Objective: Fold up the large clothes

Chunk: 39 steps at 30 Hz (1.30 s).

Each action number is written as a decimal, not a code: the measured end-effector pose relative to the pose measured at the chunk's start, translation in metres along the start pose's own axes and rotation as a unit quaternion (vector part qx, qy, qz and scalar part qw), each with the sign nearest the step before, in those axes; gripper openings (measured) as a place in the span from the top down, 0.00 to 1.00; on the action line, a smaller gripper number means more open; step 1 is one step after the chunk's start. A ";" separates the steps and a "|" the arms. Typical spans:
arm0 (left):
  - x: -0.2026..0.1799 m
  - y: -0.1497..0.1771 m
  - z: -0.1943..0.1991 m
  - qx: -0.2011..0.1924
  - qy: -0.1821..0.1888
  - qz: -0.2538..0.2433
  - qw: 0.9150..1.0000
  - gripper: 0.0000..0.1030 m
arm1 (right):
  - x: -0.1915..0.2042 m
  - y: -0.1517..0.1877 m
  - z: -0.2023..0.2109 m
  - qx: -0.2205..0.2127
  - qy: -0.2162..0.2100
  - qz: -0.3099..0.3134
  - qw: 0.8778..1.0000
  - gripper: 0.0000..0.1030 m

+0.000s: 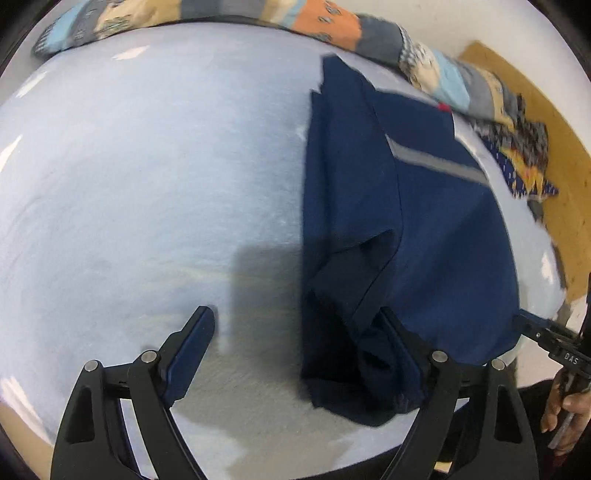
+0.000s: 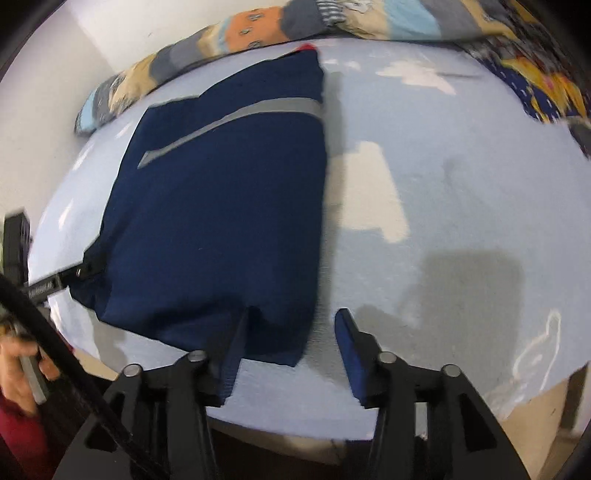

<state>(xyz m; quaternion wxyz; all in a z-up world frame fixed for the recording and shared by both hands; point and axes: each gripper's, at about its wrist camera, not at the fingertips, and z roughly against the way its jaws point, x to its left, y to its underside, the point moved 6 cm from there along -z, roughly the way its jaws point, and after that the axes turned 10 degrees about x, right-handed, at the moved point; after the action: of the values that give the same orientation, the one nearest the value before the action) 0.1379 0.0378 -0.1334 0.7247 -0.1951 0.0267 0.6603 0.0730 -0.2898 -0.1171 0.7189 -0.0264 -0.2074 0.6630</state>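
Note:
A navy blue garment (image 1: 424, 229) with a grey reflective stripe (image 1: 436, 162) lies folded on a pale blue bed sheet (image 1: 147, 166). My left gripper (image 1: 295, 314) is open at the garment's near left edge; its right finger (image 1: 402, 343) touches the bunched fabric. In the right wrist view the garment (image 2: 221, 206) lies left of centre. My right gripper (image 2: 291, 321) is open at its near right corner, the left finger (image 2: 236, 343) at the hem. The left gripper (image 2: 74, 273) also shows at the garment's left corner.
A patchwork quilt (image 1: 332, 26) is bunched along the far edge of the bed, also in the right wrist view (image 2: 369, 18). A brown board (image 1: 554, 129) lies past the bed's right side. The bed's near edge runs just below both grippers.

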 end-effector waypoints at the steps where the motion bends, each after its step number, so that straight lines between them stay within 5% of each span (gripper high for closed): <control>1: 0.003 0.003 0.006 -0.009 0.009 0.008 1.000 0.16 | -0.001 -0.002 0.007 -0.023 0.020 0.003 1.000 0.50; 3: 0.006 0.008 0.020 -0.032 0.021 0.018 0.999 0.16 | 0.004 -0.003 0.024 -0.066 0.041 0.023 0.997 0.51; 5: 0.005 0.011 0.029 -0.048 0.021 0.012 0.999 0.16 | 0.016 -0.002 0.030 -0.078 -0.002 0.031 0.996 0.51; 9: -0.006 0.019 0.033 -0.058 0.002 -0.021 0.998 0.17 | 0.040 0.003 0.015 -0.043 -0.043 0.061 0.996 0.51; 10: -0.006 0.022 0.030 -0.051 -0.010 -0.029 0.998 0.16 | 0.040 0.003 0.010 -0.033 -0.040 0.062 0.997 0.53; 12: 0.007 0.030 0.013 -0.016 -0.094 -0.030 0.995 0.18 | 0.032 0.002 0.004 -0.025 0.005 0.053 0.998 0.55; 13: 0.014 0.034 0.010 -0.010 -0.100 -0.021 0.995 0.20 | 0.022 0.002 0.001 -0.017 0.027 0.040 0.999 0.55; 15: 0.014 0.035 0.023 -0.031 -0.073 -0.009 0.997 0.30 | 0.014 0.001 0.002 -0.013 -0.006 0.010 1.000 0.54; 18: -0.003 0.033 0.050 -0.095 -0.085 -0.038 0.991 0.30 | 0.028 -0.001 0.026 -0.068 0.013 0.050 0.996 0.55; 21: -0.023 0.034 0.056 -0.125 -0.056 -0.049 0.989 0.29 | 0.050 0.002 0.032 -0.081 -0.036 0.067 0.994 0.55; 23: -0.035 0.040 0.044 -0.108 -0.056 -0.067 0.990 0.29 | 0.054 0.005 0.016 -0.052 -0.034 0.067 0.996 0.55; 27: -0.032 0.048 0.010 -0.049 -0.126 -0.082 0.987 0.28 | 0.052 0.004 0.003 -0.027 -0.027 0.054 0.998 0.55; 33: -0.021 0.034 0.045 -0.123 -0.093 -0.038 0.987 0.28 | 0.058 -0.004 0.022 -0.080 -0.013 0.070 0.994 0.55; 39: -0.006 0.038 0.024 -0.070 -0.108 -0.021 0.991 0.27 | 0.053 -0.005 -0.001 -0.036 -0.006 0.062 0.997 0.47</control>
<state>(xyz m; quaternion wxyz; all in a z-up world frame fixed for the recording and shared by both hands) 0.0949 0.0417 -0.1186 0.7213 -0.1734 -0.1021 0.6627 0.0794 -0.2390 -0.1022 0.6740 -0.0608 -0.2330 0.6983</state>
